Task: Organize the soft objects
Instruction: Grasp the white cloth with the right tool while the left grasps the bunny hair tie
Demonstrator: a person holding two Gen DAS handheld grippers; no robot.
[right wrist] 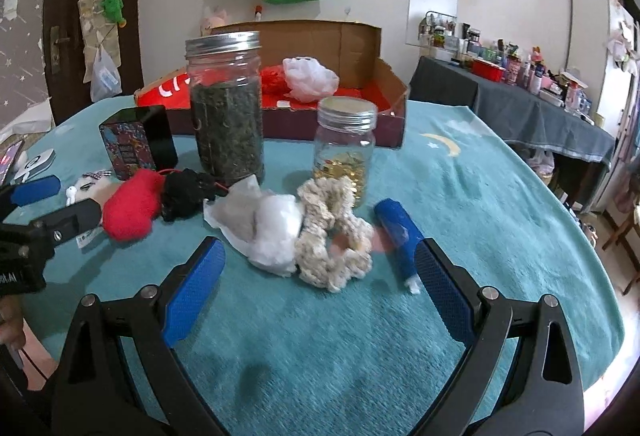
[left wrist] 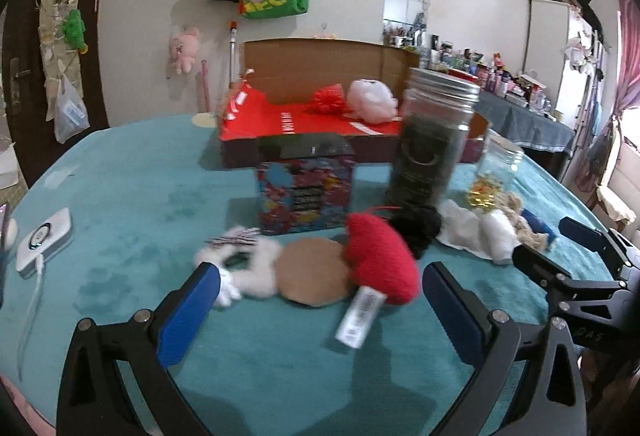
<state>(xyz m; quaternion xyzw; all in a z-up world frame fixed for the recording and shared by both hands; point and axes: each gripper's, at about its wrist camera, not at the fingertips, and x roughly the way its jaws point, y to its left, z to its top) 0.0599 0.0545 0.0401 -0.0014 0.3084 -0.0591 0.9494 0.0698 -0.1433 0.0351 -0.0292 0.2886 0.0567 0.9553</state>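
My left gripper [left wrist: 320, 280] is open and empty, its jaws either side of a red plush heart [left wrist: 380, 264] with a white tag. Left of the heart lie a brown round pad [left wrist: 314, 270] and a white fluffy toy [left wrist: 248, 268]; a black soft ball [left wrist: 418, 228] lies behind it. My right gripper [right wrist: 320, 260] is open and empty, just short of a cream crocheted scrunchie [right wrist: 332, 236], a white crumpled wad [right wrist: 272, 232] and a blue soft roll [right wrist: 400, 232]. The heart [right wrist: 132, 204] also shows in the right wrist view. A red-lined cardboard box [right wrist: 384, 76] at the back holds a white mesh pouf [right wrist: 310, 76] and a red one [left wrist: 328, 98].
All lies on a teal cloth-covered table [right wrist: 480, 176]. A tall jar of dark leaves [right wrist: 226, 108], a small jar with gold pieces [right wrist: 346, 148] and a colourful tin [left wrist: 306, 188] stand between the soft things and the box. A white device with a cable [left wrist: 44, 242] lies at far left.
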